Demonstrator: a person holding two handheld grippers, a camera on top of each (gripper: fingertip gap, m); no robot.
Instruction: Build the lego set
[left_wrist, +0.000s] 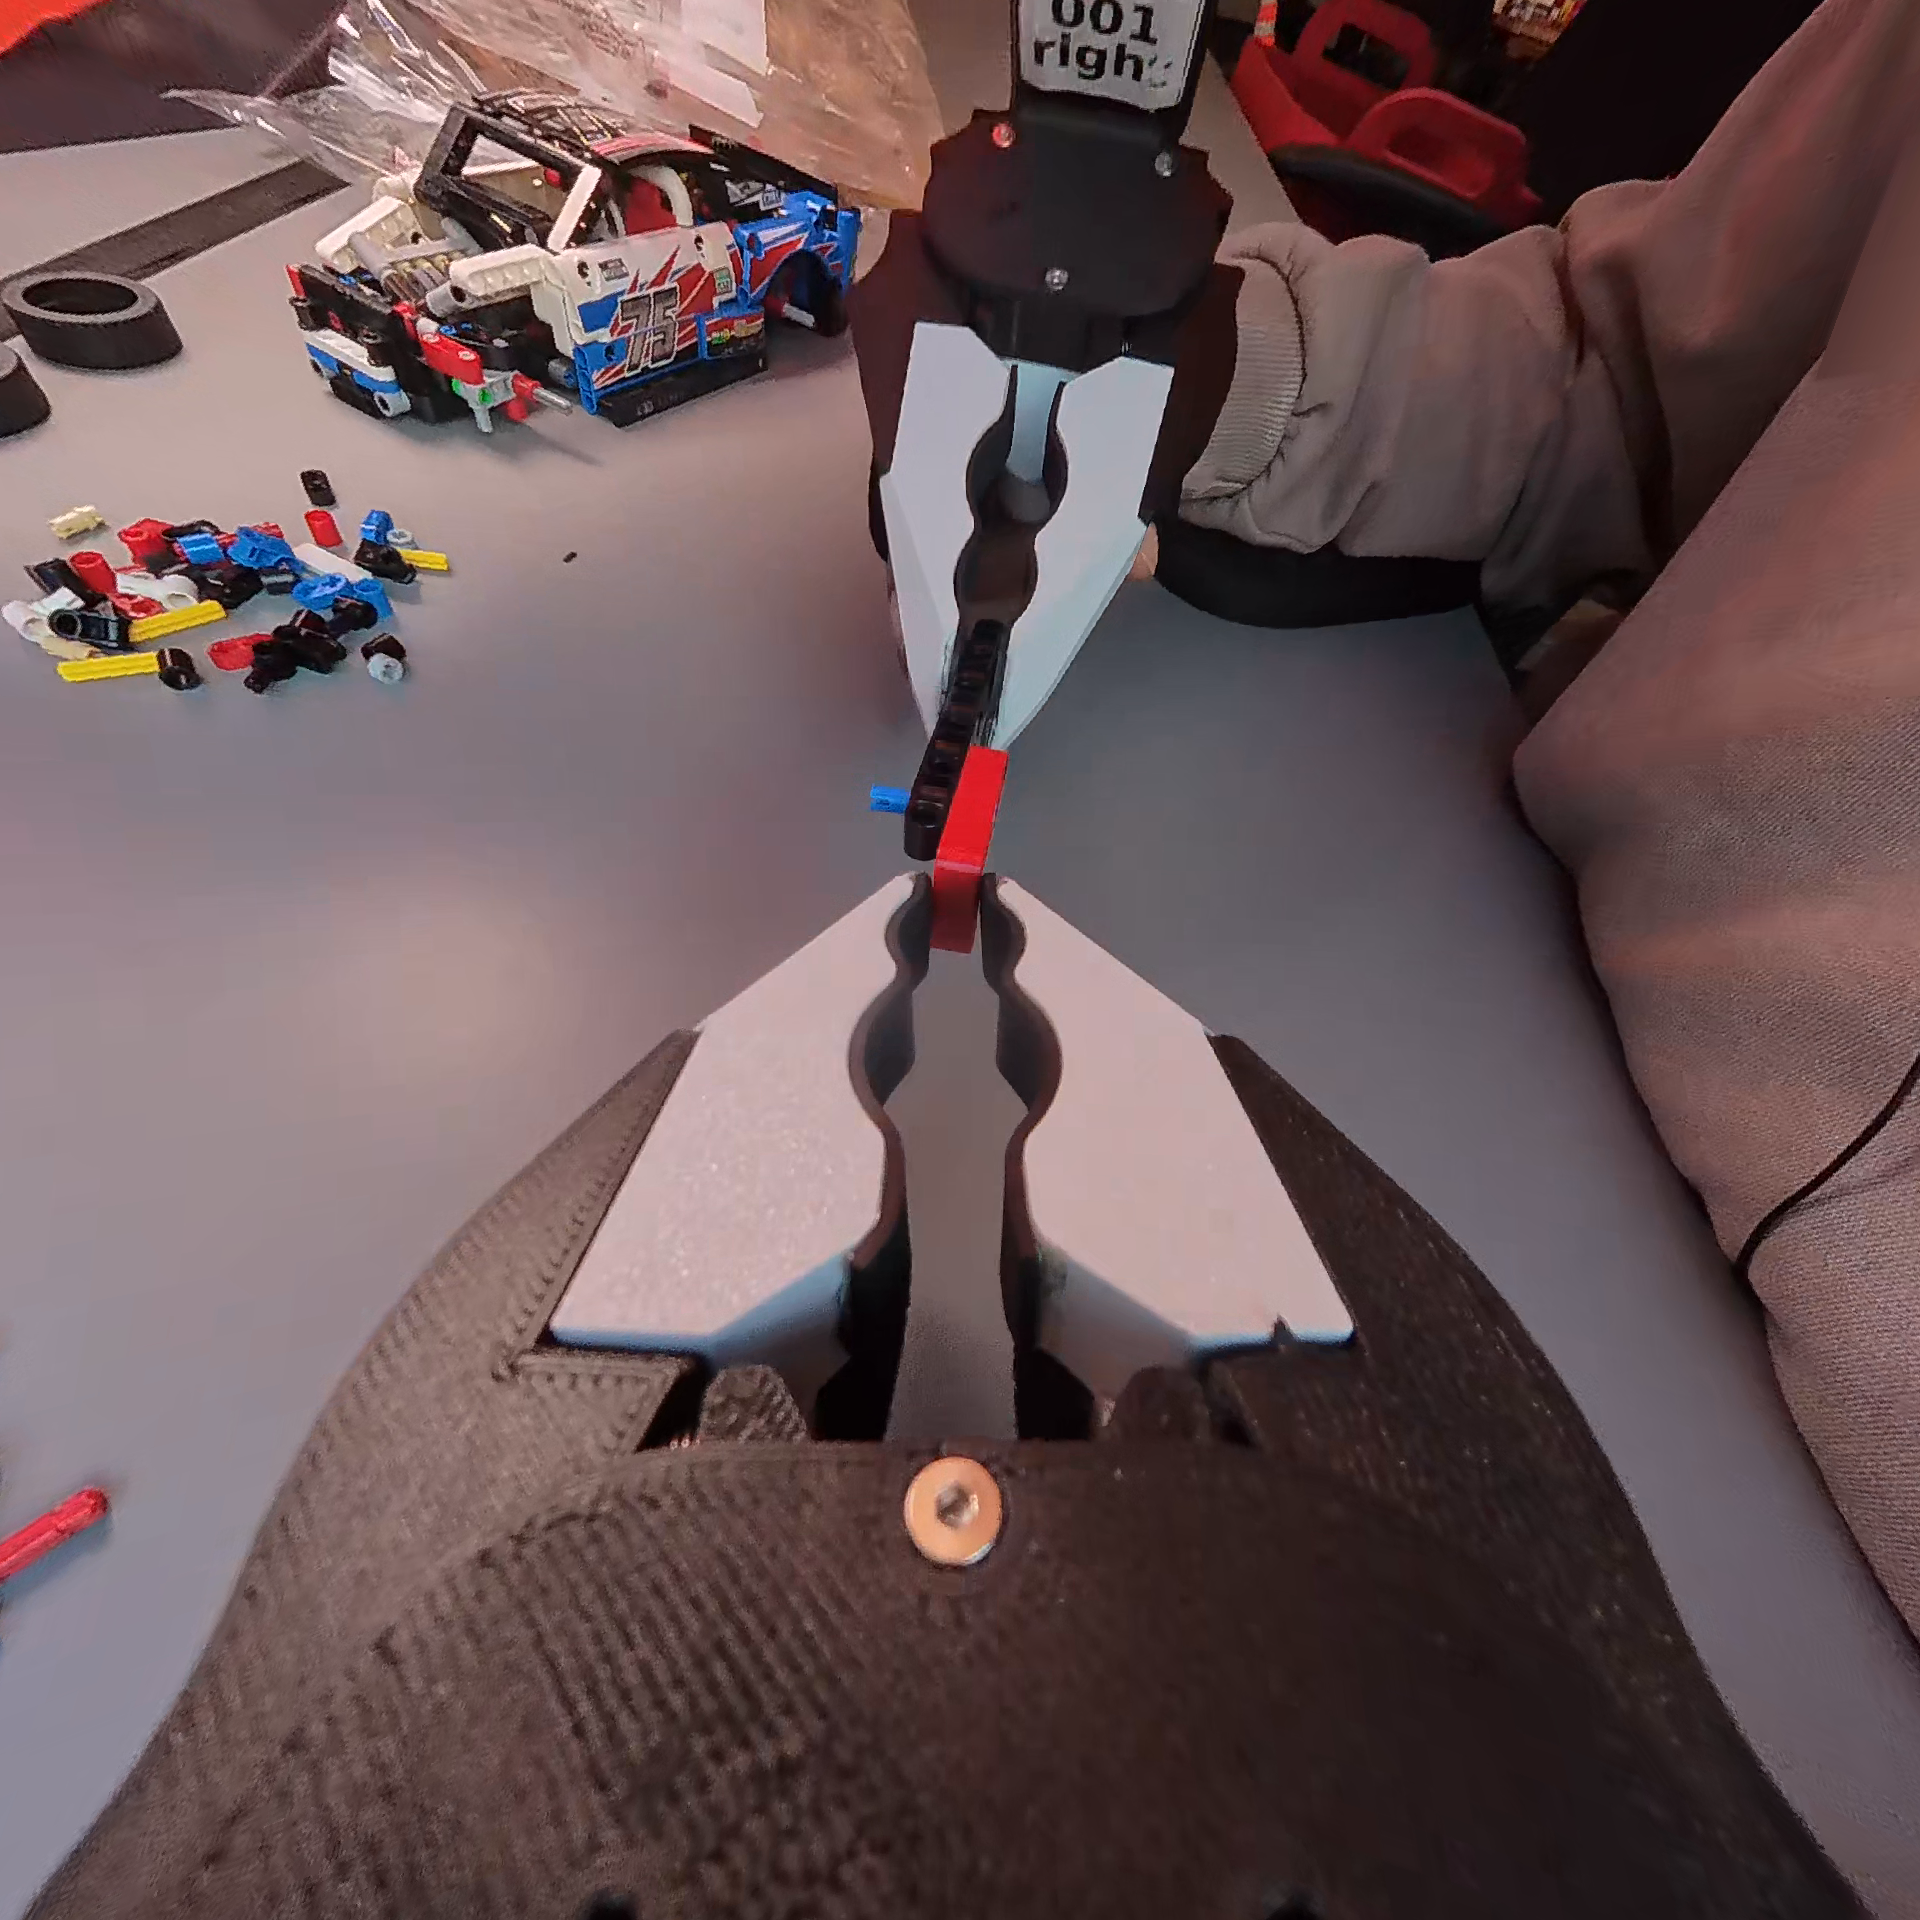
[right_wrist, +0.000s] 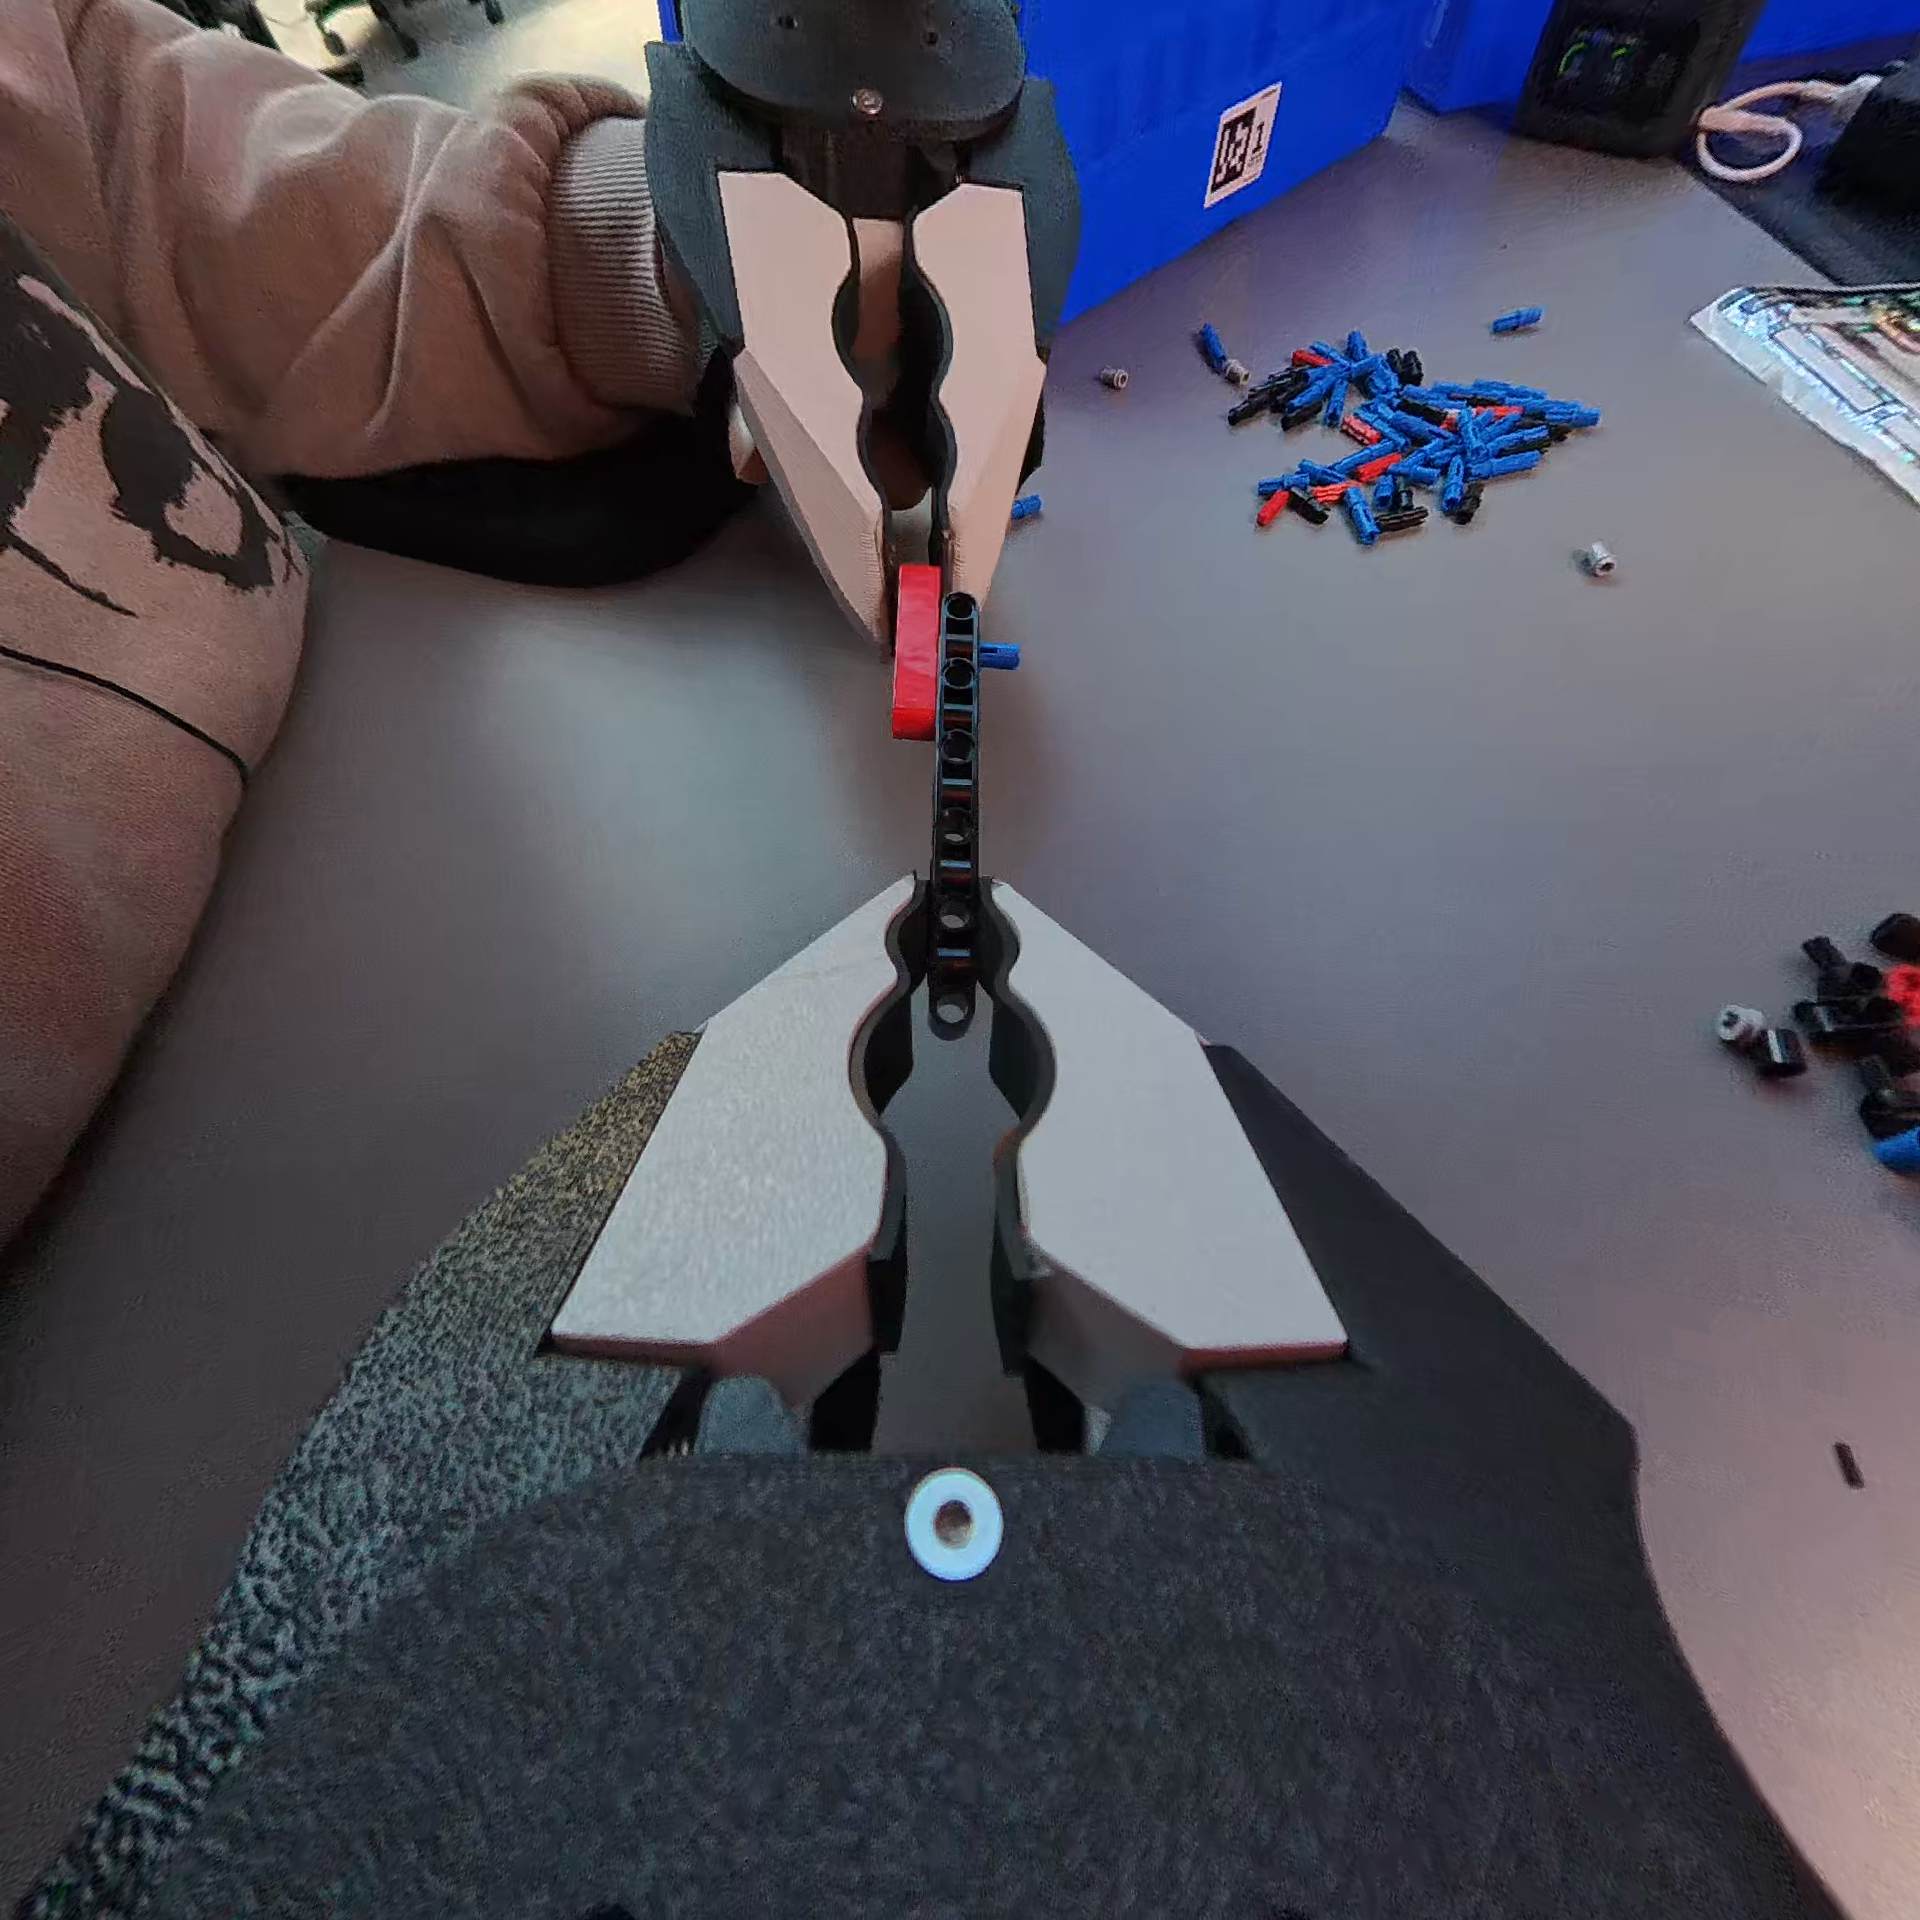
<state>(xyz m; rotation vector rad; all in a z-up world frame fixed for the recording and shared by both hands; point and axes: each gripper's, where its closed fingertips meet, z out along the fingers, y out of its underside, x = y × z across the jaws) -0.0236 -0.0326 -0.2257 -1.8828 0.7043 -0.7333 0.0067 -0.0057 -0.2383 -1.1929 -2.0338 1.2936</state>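
My left gripper (left_wrist: 954, 883) is shut on a short red beam (left_wrist: 966, 831). My right gripper (right_wrist: 954, 885) is shut on a long black beam with holes (right_wrist: 958, 790). The two grippers face each other tip to tip above the table. The red beam (right_wrist: 916, 655) lies flat against the side of the black beam's (left_wrist: 951, 748) far end. A blue pin (left_wrist: 885, 798) sticks out of the black beam on the other side, also seen in the right wrist view (right_wrist: 1000, 655). The right gripper (left_wrist: 961, 717) shows in the left wrist view, the left gripper (right_wrist: 920, 613) in the right wrist view.
A partly built racing car (left_wrist: 561, 301) stands at the back left, with black tyres (left_wrist: 88, 317) and a pile of mixed small parts (left_wrist: 218, 597) near it. A heap of blue, black and red pins (right_wrist: 1413, 426) lies at right. A sleeve (left_wrist: 1455, 416) rests on the table. Left tips to right tips: about 5 cm. The partly built racing car (left_wrist: 561, 301) is about 25 cm from my right fingertips.
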